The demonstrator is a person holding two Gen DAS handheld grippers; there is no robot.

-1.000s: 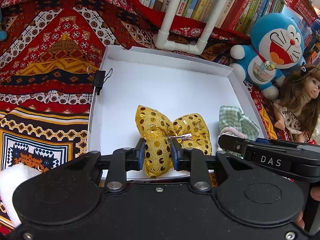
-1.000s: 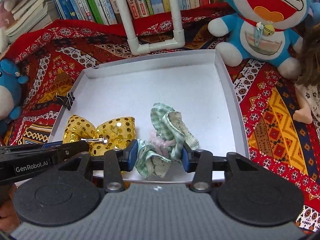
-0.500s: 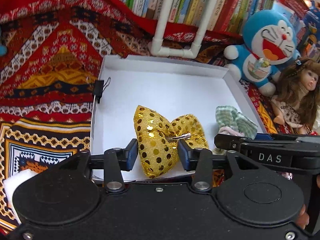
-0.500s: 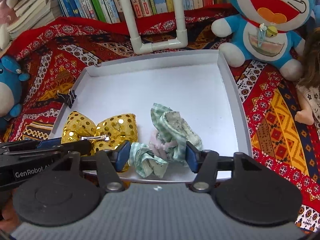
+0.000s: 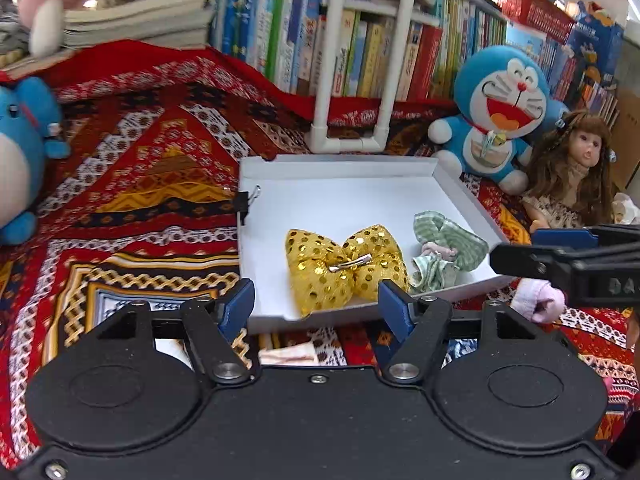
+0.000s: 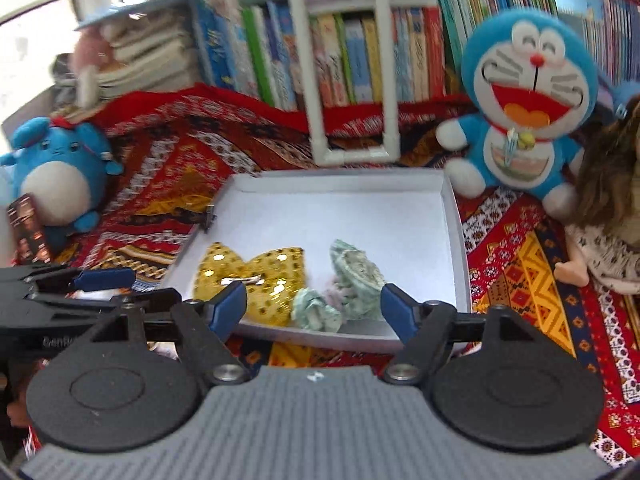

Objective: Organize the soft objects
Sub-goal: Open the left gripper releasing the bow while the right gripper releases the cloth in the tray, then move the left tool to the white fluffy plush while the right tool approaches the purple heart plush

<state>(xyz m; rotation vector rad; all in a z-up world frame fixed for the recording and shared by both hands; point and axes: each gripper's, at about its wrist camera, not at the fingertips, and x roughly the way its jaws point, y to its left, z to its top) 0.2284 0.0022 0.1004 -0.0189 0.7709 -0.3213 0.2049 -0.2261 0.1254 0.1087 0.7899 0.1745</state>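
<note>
Here, the white tray (image 5: pixel 460 188) sits on the patterned cloth (image 5: pixel 152 184). Inside it, near the front edge, the gold bow (image 5: pixel 344 264) lies just beside the green cloth bundle (image 5: pixel 444 252) — bow to the left, bundle to the right. The left claw (image 5: pixel 316 308) is opening, with nothing between its blue fingers (image 5: pixel 240 306). The right claw (image 6: pixel 314 306) is likewise opening and empty — its pads (image 6: pixel 396 308) are clear of the bundle. A blue cat toy (image 6: pixel 528 96) sits beyond the tray.

A gold sequined bow (image 5: pixel 347 263) and crumpled green checked cloth (image 5: pixel 444 249) lie side by side in a white tray (image 5: pixel 340 200).
</note>
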